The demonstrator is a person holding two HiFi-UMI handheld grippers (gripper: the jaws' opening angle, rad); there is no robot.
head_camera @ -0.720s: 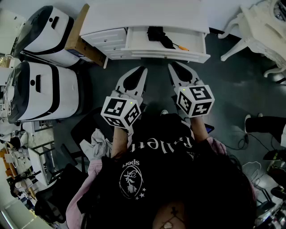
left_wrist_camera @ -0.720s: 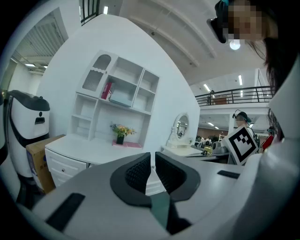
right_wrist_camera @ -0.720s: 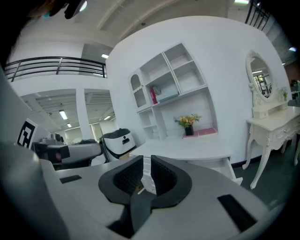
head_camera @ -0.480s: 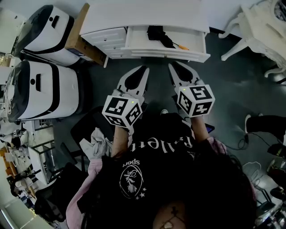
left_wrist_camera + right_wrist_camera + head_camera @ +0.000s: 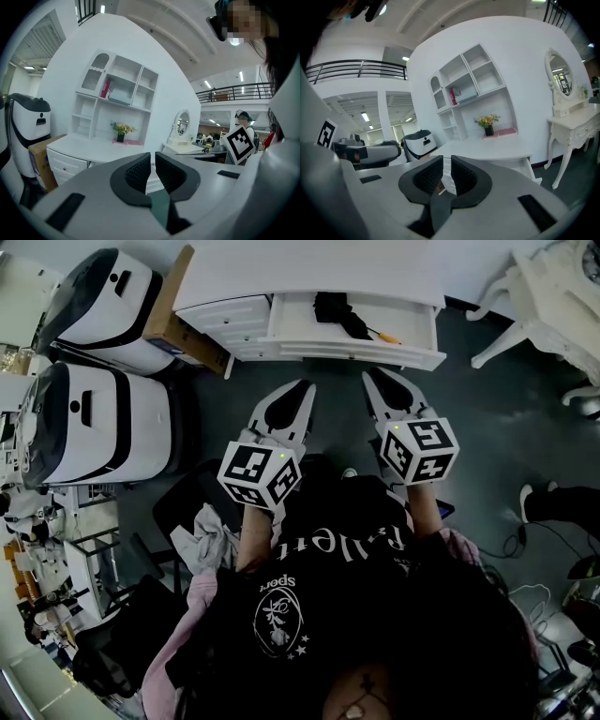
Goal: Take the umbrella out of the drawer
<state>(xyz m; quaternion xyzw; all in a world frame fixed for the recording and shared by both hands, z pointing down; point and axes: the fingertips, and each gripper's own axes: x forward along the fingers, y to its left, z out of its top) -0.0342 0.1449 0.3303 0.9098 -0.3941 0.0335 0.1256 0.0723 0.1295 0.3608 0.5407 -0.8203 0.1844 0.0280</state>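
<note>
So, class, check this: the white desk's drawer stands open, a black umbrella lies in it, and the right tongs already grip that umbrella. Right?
Not quite. The right tongs are shut on nothing, held short of the drawer; the black umbrella lies in it untouched, as the head view shows. The white desk does have its drawer open.

Even overhead light makes the white drawer point(image 5: 356, 352) glare slightly; the floor point(image 5: 487, 418) in front of it is dim, perhaps underexposed. Both gripper views bow strongly at the edges, with black corners and soft-focus foregrounds.
</note>
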